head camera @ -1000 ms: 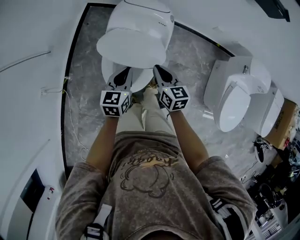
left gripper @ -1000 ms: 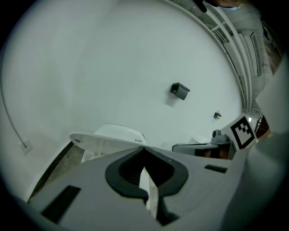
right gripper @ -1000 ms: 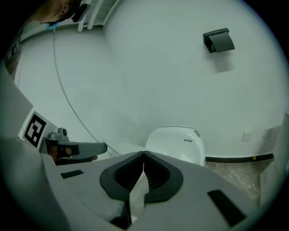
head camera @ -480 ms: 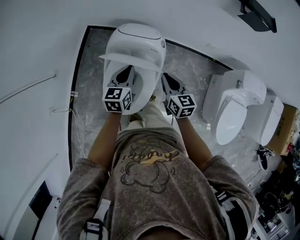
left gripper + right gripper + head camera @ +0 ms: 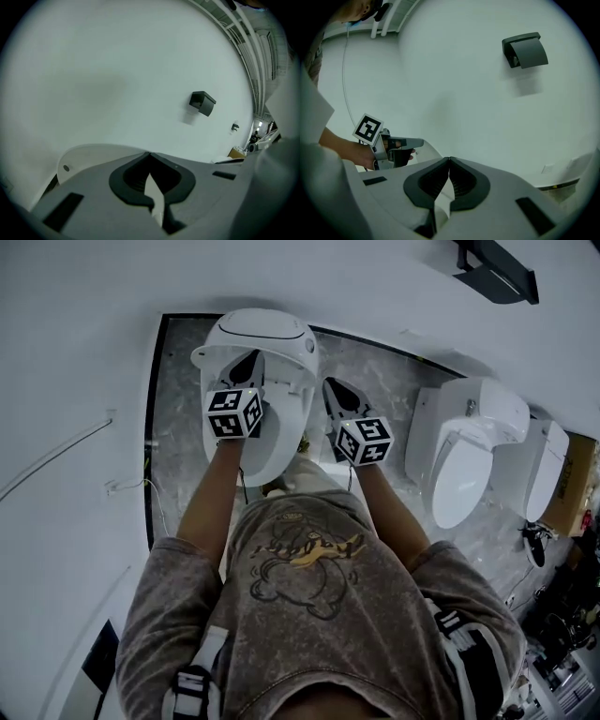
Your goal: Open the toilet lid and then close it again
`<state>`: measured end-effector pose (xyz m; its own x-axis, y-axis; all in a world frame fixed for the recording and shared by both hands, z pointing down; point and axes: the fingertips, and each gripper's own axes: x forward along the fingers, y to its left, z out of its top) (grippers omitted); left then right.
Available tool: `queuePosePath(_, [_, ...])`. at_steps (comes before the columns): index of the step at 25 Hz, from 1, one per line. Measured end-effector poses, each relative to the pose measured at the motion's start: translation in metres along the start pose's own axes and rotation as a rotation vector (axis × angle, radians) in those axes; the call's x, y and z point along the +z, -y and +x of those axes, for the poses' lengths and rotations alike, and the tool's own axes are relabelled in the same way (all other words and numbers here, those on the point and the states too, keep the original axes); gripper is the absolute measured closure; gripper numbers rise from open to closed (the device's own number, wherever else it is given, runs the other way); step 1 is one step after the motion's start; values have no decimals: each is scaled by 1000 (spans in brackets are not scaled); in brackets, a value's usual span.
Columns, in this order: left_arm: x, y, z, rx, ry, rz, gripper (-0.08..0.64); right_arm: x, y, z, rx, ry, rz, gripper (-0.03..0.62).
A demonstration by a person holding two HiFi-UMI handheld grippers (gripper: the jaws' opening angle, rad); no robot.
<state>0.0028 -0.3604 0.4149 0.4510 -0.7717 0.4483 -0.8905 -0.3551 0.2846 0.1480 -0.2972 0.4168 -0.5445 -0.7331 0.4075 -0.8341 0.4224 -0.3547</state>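
Currently, in the head view, a thin cable (image 5: 56, 457) trails down the white wall (image 5: 75, 334) at far left, beside a strip of grey marbled floor (image 5: 173, 437). Next is the toilet (image 5: 281, 432), with the person standing close in front of it. The toilet lid (image 5: 281, 369) is up, near upright at the back of the bowl. The left gripper (image 5: 251, 357) is held over the bowl with its tips by the lid's upper edge; whether they press on it cannot be told from any view. In the left gripper view its jaws are closed tip to tip with nothing held, and the lid's pale inner face curves just behind the tips. The right gripper (image 5: 330, 385) sits just beside the toilet's right flank, apart from the lid. In the right gripper view its jaws are likewise together and empty, and the left gripper shows off to that view's left. Further right stands a second toilet (image 5: 464, 451), then a third toilet (image 5: 546, 470) touching or nearly touching it. A cardboard box (image 5: 574, 486) sits at the frame edge. A black wall fixture (image 5: 497, 273) is mounted high on the wall at upper right, well apart from both grippers.
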Motion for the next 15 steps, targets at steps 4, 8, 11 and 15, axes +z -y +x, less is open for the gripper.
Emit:
queuePosePath(4, [13,-2,8,1,0,25,551,8,3,9,0,8,11,565])
queuePosePath(8, [29,-4,1,11,28,56,551,19,3,17,4,36,32,565])
queuePosePath(11, [38,-8,-4,13,37,73,549,27,4,23,3,52,48,563])
queuePosePath(15, [47,-4,2,-28,31,113,378,35,2,39,25,37,63,427])
